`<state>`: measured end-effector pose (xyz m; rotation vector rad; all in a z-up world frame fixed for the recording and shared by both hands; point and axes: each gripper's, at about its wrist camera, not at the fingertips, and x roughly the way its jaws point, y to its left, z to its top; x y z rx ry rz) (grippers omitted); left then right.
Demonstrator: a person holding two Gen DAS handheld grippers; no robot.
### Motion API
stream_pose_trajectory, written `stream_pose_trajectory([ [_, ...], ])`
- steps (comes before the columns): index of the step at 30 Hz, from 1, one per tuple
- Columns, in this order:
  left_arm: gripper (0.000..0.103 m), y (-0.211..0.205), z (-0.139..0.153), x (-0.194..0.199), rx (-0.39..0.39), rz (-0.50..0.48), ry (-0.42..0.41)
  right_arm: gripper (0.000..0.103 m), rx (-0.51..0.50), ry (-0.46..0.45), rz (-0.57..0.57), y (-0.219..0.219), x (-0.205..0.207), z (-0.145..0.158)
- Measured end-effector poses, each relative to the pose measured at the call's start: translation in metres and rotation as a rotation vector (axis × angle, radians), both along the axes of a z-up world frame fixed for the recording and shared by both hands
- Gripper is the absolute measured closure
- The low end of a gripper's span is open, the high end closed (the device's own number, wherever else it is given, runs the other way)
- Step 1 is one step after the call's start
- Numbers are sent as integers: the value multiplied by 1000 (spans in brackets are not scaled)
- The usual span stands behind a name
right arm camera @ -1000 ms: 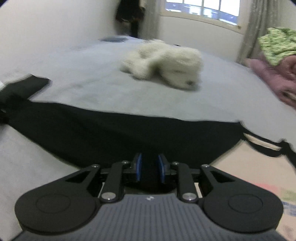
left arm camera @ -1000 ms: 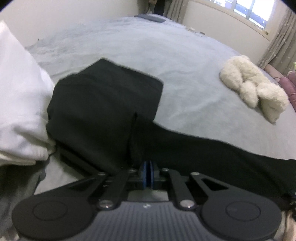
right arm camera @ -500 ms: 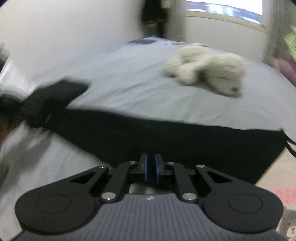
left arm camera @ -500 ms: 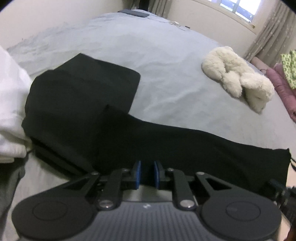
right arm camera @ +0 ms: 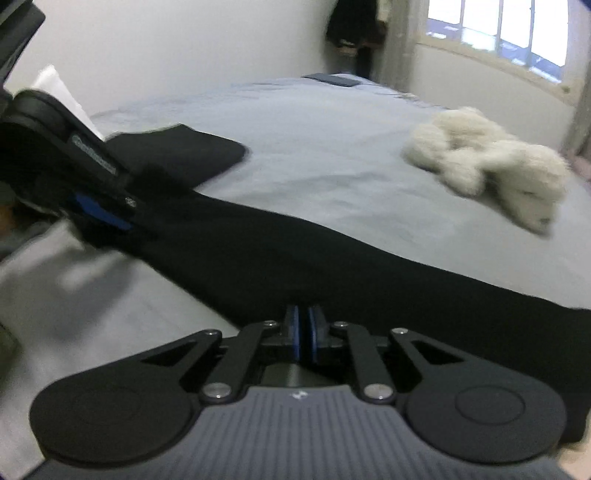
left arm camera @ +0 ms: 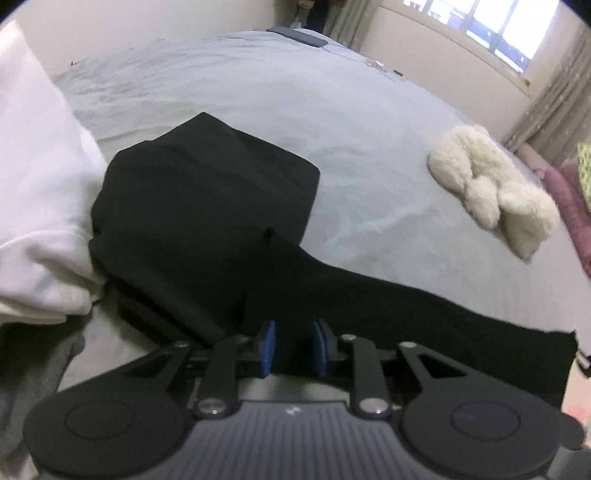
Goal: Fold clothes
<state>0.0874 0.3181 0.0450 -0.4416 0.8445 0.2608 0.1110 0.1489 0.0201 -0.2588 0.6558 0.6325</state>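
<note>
Right tool [right arm camera: 303, 338] now farther left along black garment [right arm camera: 332, 266].

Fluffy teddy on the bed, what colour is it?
Creamy white; the fluffy teddy shows best in the left wrist view.

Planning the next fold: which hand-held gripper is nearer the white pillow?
Left. The left hand-held gripper works beside the white pillow; the right hand-held gripper is farther along the black garment.

1. I am in a home bedroom: a wide bed [left arm camera: 258, 92] under a grey sheet fills both views.
2. White pillow [left arm camera: 33, 192] at the bed's left edge.
3. Cream plush toy [left arm camera: 491, 192] lying on the sheet.
4. Window [right arm camera: 498, 33] with curtain [left arm camera: 550, 99] beside it.
5. Dark clothing [right arm camera: 351, 33] hanging in the far corner.
</note>
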Motion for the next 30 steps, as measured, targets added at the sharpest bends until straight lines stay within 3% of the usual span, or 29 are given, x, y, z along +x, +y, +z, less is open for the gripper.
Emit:
stream_pose_trajectory([
  [2,80,3,3,-1,2,10,-8,94,2,0,9,17,3,0],
  [5,80,7,7,-2,20,30,-16,94,85,81,59,30,-5,2],
  [11,80,21,2,-6,30,73,0,94,34,21,142,45,-22,9],
  [14,80,26,0,-8,-1,80,-4,94,175,45,70,5,-13,25],
  [17,80,22,12,-12,20,95,-33,93,193,62,-75,-39,1,27],
  [20,78,14,27,-17,40,68,-106,91,257,137,-216,-96,12,24],
  [24,75,2,28,-15,-10,15,-176,91,352,152,-355,-174,-10,29],
  [26,72,-11,20,-6,-23,-39,-161,91,369,159,-401,-206,-24,29],
  [30,74,-26,-11,9,26,-64,-26,91,324,165,-477,-257,-46,24],
])
